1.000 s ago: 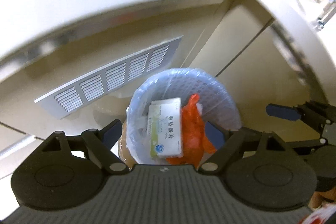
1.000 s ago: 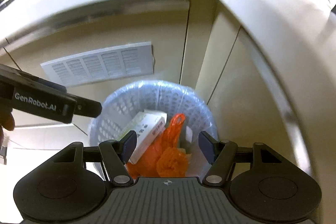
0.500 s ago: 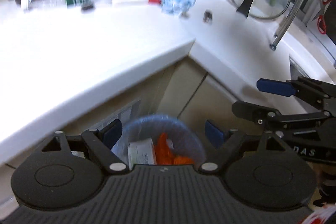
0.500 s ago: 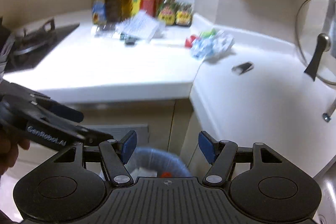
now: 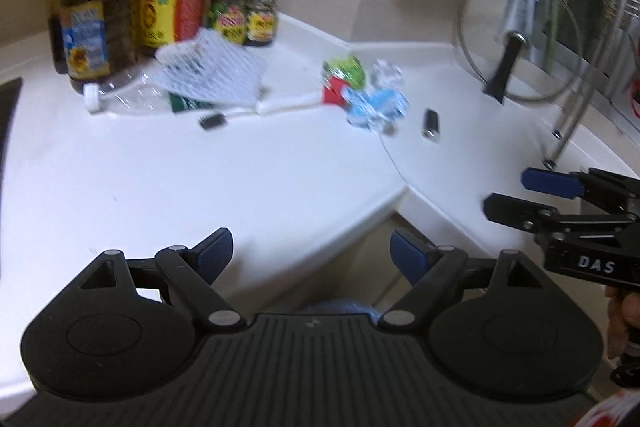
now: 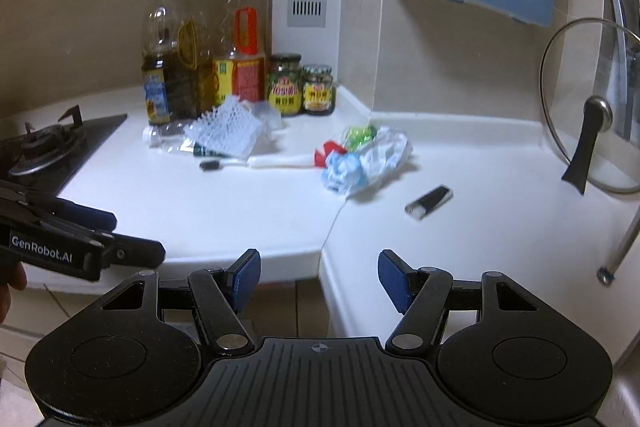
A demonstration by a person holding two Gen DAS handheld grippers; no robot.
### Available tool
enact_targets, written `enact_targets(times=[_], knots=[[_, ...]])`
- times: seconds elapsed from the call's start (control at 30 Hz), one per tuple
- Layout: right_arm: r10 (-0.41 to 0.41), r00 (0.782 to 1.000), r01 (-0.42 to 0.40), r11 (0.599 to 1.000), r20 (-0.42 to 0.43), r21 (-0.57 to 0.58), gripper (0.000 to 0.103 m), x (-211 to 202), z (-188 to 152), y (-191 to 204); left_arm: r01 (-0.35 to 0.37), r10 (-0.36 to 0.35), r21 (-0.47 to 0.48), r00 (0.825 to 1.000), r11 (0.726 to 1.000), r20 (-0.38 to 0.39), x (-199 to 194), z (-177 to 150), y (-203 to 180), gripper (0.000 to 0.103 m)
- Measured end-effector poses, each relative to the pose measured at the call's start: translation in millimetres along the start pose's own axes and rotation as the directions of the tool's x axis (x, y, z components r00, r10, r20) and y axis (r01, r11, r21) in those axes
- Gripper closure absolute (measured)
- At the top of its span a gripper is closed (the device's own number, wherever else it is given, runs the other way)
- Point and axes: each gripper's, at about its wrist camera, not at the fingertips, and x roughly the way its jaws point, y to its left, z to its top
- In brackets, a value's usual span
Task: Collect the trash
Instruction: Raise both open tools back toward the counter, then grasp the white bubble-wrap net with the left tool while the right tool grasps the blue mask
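Trash (image 6: 366, 157) lies uncollected on the counter (image 6: 240, 211) at 12 o'clock, while left gripper (image 5: 310, 253) and right gripper (image 6: 319, 277) hang apart and empty.

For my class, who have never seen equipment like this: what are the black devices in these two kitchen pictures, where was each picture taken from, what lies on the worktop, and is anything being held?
There is no robot here. A person holds a hand-held gripper in each hand, each with two blue-padded fingers and a camera looking along them.

One picture comes from the left gripper, with the right gripper showing at its edge. The other comes from the right gripper, with the left gripper at its side.

On the white worktop lie crumpled wrappers, a white foam net, an empty clear bottle on its side, a toothbrush and a small dark object. Oil bottles and jars stand behind; a glass lid leans at the right.

Both grippers are open, holding nothing.
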Motion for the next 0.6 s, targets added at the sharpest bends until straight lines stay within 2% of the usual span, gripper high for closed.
enact_targets(times=[0.4, 0.6], knots=[[0.066, 0.998, -0.065, 0.996, 0.007, -0.054, 0.038, 41.5, 21.2, -30.3, -0.143, 0.145, -0.051, 0.989, 0.988, 0.039, 6.8, 24.4, 17.2, 0.019], [0.061, 0.998, -0.059, 0.996, 0.028, -0.072, 0.038, 71.8, 44.2, -33.8, -0.166, 0.167, -0.028, 0.985, 0.986, 0.043, 16.6, 41.8, 36.8, 0.019]])
